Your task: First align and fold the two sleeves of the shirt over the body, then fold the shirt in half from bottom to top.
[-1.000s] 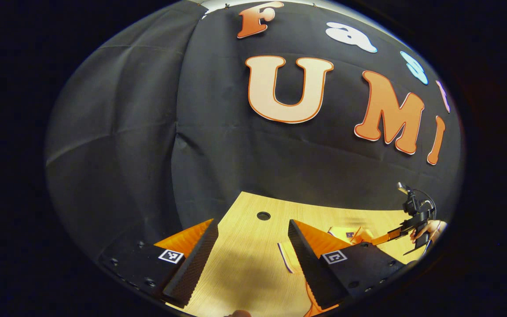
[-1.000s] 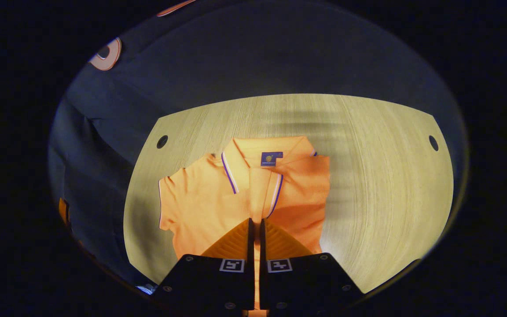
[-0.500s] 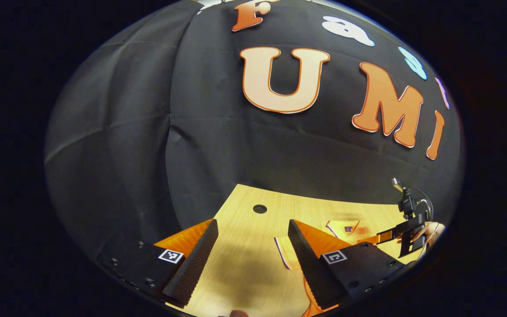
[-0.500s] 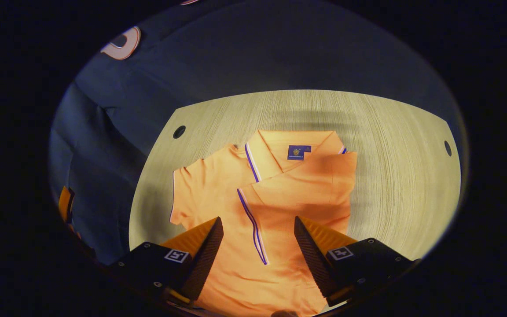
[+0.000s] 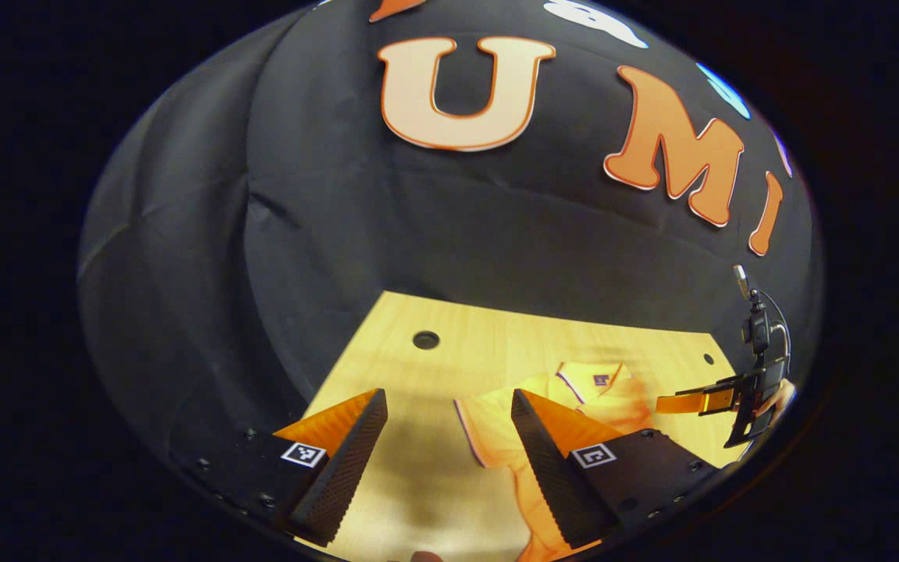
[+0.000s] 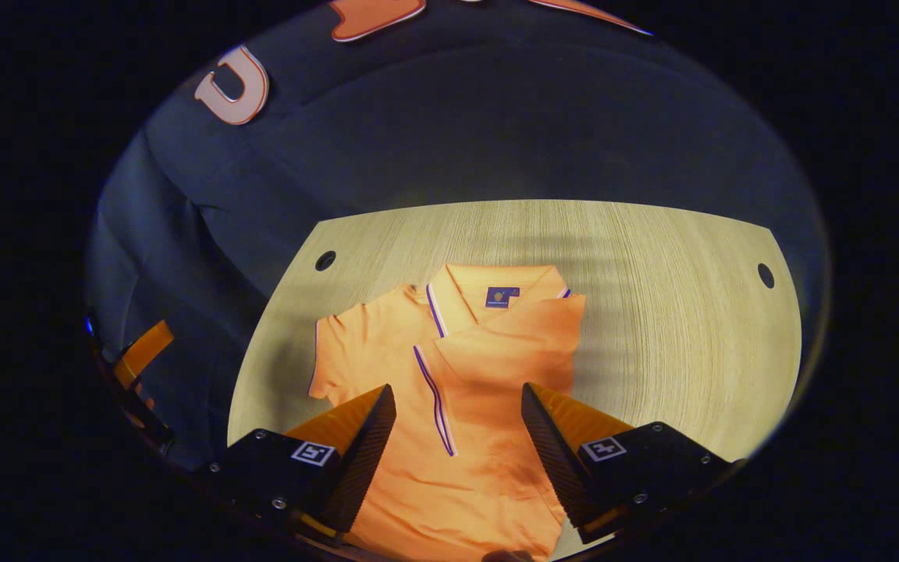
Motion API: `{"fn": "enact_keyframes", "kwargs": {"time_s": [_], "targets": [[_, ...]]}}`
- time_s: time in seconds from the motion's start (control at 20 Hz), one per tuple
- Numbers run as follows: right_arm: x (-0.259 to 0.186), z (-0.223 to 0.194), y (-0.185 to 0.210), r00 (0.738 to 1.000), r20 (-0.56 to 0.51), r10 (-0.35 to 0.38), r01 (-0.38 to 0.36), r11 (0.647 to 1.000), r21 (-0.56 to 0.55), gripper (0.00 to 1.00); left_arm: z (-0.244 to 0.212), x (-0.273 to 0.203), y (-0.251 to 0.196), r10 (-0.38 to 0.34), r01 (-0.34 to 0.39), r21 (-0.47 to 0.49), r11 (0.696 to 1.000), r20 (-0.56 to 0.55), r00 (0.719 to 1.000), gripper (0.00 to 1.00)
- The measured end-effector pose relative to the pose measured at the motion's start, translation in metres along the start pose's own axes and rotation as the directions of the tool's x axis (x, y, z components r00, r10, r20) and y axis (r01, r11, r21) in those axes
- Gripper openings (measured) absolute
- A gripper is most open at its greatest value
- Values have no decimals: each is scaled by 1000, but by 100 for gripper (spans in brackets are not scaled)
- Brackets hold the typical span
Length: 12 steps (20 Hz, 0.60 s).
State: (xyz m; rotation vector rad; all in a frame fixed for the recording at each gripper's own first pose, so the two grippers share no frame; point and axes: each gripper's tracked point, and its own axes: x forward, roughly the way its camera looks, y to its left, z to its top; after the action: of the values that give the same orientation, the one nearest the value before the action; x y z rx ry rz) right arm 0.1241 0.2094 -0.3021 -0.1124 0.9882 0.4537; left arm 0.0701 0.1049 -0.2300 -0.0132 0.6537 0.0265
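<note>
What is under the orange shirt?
The orange shirt lies flat on the wooden table, which shows all around it. One sleeve is folded on top of the body. Whatever is beneath the cloth is covered.

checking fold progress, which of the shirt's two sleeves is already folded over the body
The sleeve on the right in the right gripper view lies across the shirt; the other sleeve sticks out flat on the table.

The orange shirt (image 6: 457,406) lies flat on the worktop (image 6: 676,312), collar far away; one sleeve (image 6: 512,343) is folded over the body; the other sleeve (image 6: 336,355) sticks out sideways.
</note>
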Motion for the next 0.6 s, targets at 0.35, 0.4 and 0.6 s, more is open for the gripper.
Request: {"fn": "enact_keyframes", "kwargs": {"time_s": [0.35, 0.4, 0.6], "targets": [[-73, 22, -21, 985, 167, -50, 62, 996, -68, 99, -12, 62, -28, -27, 26, -10, 1000, -204, 979, 98], [-84, 27, -22, 979, 196, -52, 67, 995, -72, 99, -19, 72, -30, -20, 20, -1, 1000, -245, 969, 98], [-120, 32, -32, 964, 259, -54, 79, 993, -88, 98, -56, 115, -36, -14, 6, -21, 1000, -400, 917, 98]]}}
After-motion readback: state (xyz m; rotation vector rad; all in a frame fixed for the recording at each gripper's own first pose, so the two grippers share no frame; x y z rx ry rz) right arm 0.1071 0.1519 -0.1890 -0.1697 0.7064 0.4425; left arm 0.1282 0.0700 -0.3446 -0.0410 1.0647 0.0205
